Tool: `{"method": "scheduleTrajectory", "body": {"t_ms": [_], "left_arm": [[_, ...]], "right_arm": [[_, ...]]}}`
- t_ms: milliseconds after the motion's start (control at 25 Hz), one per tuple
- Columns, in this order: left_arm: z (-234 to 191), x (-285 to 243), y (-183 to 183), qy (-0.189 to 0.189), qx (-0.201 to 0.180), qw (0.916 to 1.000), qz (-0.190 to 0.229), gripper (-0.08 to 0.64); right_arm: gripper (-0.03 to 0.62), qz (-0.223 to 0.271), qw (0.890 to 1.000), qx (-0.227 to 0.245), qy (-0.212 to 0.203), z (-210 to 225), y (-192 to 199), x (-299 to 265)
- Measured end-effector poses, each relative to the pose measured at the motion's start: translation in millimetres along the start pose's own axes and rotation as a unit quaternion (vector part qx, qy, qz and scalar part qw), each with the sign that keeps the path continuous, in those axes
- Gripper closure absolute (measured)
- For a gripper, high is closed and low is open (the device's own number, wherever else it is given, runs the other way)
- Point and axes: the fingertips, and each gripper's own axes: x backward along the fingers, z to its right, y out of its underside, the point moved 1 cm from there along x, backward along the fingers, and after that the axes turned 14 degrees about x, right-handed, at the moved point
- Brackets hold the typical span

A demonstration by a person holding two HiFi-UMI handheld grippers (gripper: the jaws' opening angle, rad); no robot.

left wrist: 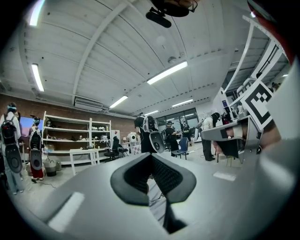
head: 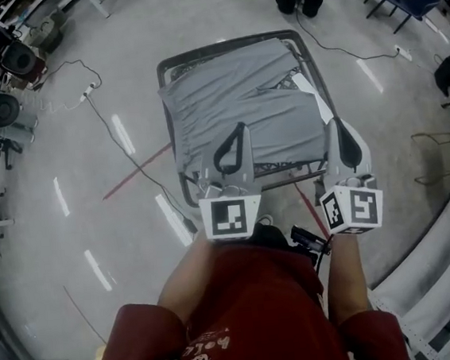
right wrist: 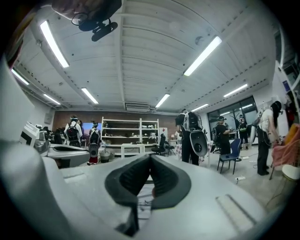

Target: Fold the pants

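Grey pants [head: 241,105], spread across most of the black-framed counter [head: 195,50], with one layer lapped over another toward the far right corner. Soft, light and limp by the look; likely to sag and slide, so best pinched at an edge or corner through both layers. Left gripper [head: 240,134] and right gripper [head: 334,128] at the near edge, jaws of each clenched on nothing. Near hem hidden behind the grippers; waistband and leg ends hard to tell apart; cloth barely visible in either gripper view.
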Motion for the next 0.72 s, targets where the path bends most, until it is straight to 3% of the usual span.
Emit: {"method": "scheduleTrajectory", "body": {"t_ms": [200,360,520,720], "left_arm": [[-4,-16,9,0.008,-0.005,0.9999,-0.012,0.554],[-12,-18,21,0.008,-0.037,0.999,-0.022,0.555],[-22,-11,50,0.003,-0.052,0.9963,-0.069,0.554],[-37,-2,93,-0.015,-0.064,0.989,-0.132,0.554]], "right_arm": [[0.591,-0.013,1.0,0.008,-0.011,-3,8,-18],[0.591,-0.033,0.999,0.026,-0.031,-10,25,-27],[0.591,-0.054,0.996,0.038,-0.056,-21,46,-35],[0.591,-0.08,0.987,0.088,-0.106,-44,75,-46]]}}
